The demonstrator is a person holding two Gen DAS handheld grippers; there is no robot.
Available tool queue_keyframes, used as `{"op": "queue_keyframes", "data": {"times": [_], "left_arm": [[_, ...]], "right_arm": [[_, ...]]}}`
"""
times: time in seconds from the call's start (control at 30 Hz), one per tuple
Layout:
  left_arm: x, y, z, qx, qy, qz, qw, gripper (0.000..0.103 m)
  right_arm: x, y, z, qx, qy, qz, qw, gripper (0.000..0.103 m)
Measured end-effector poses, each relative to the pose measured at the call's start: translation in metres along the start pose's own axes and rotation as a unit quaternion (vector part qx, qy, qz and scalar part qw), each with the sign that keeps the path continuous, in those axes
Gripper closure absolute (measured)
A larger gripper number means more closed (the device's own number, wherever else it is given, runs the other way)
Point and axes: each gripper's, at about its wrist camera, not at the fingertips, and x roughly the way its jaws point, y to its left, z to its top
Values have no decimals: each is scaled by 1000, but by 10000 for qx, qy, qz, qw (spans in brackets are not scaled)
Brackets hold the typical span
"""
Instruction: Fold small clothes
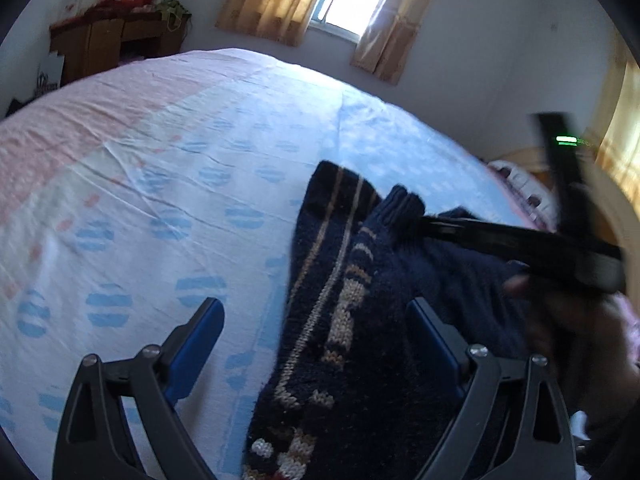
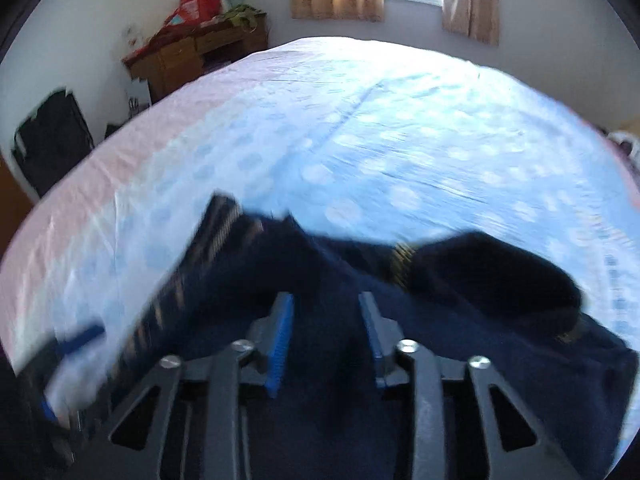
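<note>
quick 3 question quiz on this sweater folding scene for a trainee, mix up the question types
1. True or false: the left gripper has its jaws spread wide, holding nothing.
2. What does the dark sweater lie on? A) a wooden floor B) a bed sheet with blue spots C) a glass table
3. Fill in: in the left wrist view, the right gripper has its tip at the sweater's ribbed ____.

Key:
1. True. One finger is over the bed sheet, the other over the sweater, neither pinching.
2. B
3. cuff
</note>
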Motion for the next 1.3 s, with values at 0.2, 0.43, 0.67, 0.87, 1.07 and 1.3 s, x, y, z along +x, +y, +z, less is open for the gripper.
{"op": "queue_keyframes", "data": {"times": [0.2,0.43,0.67,0.87,1.07,1.3], "left_arm": [[5,11,1,-315,83,-481,9983,8],[4,8,0,-211,64,-530,9984,8],[6,11,0,-319,139,-508,9981,8],[15,-7,-2,142,365,35,9992,8],[23,-27,-7,746,566,598,9938,3],[21,-28,-8,773,575,742,9926,1]], "right_arm": [[44,25,11,-202,238,-248,9992,88],[11,-1,-3,80,-131,-64,9999,88],[-45,-72,-54,553,-283,-362,9974,86],[-82,-138,-117,1094,58,-970,9892,72],[-121,-148,-152,1074,-202,-883,9901,66],[-140,-140,-190,947,-128,-869,9916,56]]}}
